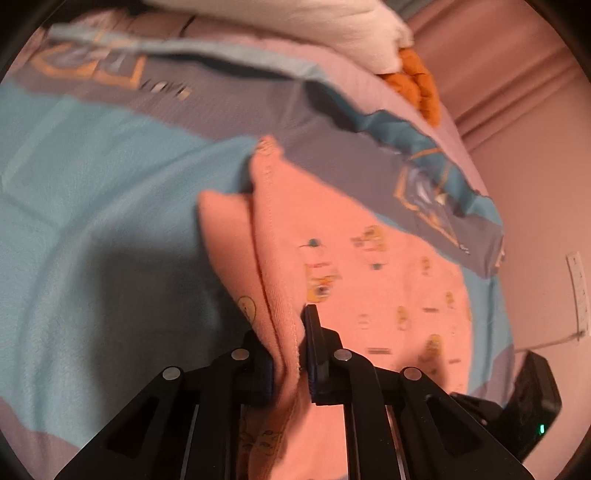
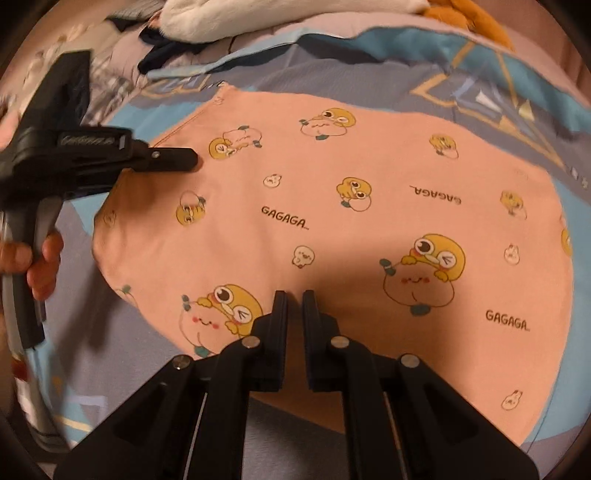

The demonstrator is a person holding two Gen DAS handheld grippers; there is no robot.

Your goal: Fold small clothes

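Left wrist view: left gripper (image 1: 291, 332) is pinching a raised, ribbed hem fold of the pink cartoon-print garment (image 1: 369, 266), soft knit, lying on the blue and grey bedsheet (image 1: 92, 206). Picture is blurring; prints hard to read. White plush (image 1: 332, 22) and orange fuzzy item (image 1: 417, 81) are cut off at the top.

Right wrist view: right gripper (image 2: 294, 314) is showing its fingers nearly pressed together over the garment's near edge; whether cloth is caught between them, cannot tell. The garment is lying flat, frog-like prints and "GAGAGA" lettering. A person's hand (image 2: 40, 262) is gripping the other gripper's handle, partly cropped.
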